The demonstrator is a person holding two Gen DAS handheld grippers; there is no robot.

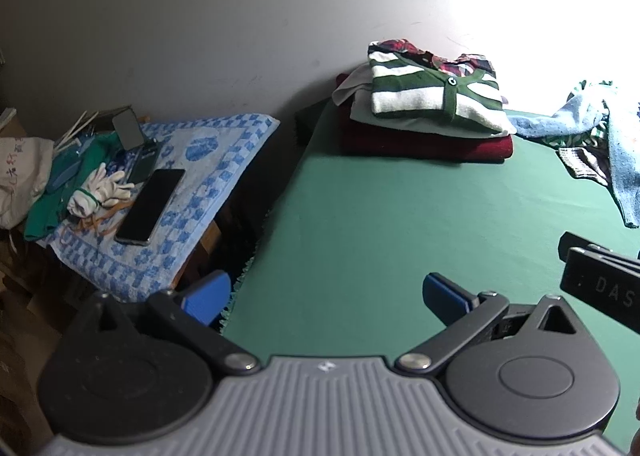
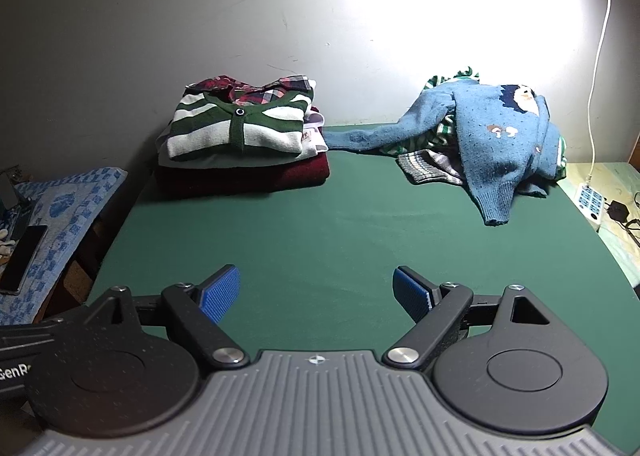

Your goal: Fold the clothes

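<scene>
A stack of folded clothes (image 2: 240, 140) sits at the back of the green table (image 2: 320, 240), topped by a green-and-white striped cardigan (image 1: 432, 100). A pile of unfolded clothes lies at the back right, with a blue knit sweater (image 2: 504, 136) on top; it also shows in the left wrist view (image 1: 612, 140). My left gripper (image 1: 324, 296) is open and empty over the table's left front edge. My right gripper (image 2: 316, 294) is open and empty over the table's front middle. Part of the right gripper's body (image 1: 600, 280) shows at the right of the left wrist view.
A side stand with a blue-patterned towel (image 1: 208, 160) stands left of the table and holds a phone (image 1: 150, 204), white gloves (image 1: 100, 188) and other items. A power strip (image 2: 588, 204) and white cable (image 2: 600, 56) are at the right edge. A wall is behind.
</scene>
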